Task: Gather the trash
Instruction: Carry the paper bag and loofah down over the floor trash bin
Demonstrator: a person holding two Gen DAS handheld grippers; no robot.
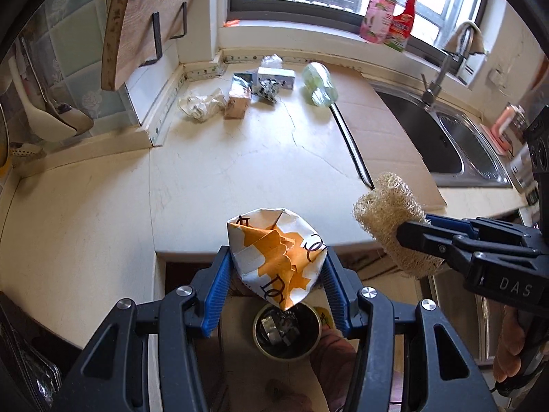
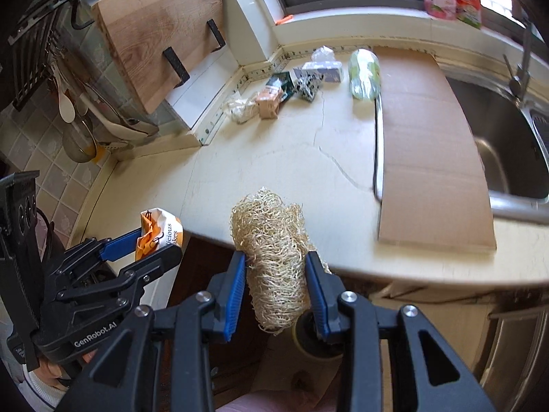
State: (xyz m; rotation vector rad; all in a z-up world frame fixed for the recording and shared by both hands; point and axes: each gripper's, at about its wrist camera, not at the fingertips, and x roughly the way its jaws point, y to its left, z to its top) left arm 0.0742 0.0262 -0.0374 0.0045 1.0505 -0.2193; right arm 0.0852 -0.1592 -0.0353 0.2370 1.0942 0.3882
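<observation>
Below the counter edge (image 1: 240,247), your left gripper (image 1: 276,274) clamps the paper bag (image 1: 274,257) directly over the bin (image 1: 286,333); your right gripper (image 2: 276,285), pinching the loofah (image 2: 271,250), sits off to the side.

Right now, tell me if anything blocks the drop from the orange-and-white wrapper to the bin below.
Nothing visible does. The left tool grips the wrapper directly above the open bin, off the counter edge. The right tool holds the loofah off to one side.

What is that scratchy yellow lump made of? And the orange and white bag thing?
The scratchy lump looks like dried loofah: pale, matte, a tangle of stringy plant fibres. The orange and white bag looks like thin printed paper, maybe coated; it keeps sharp creases and folds.
</observation>
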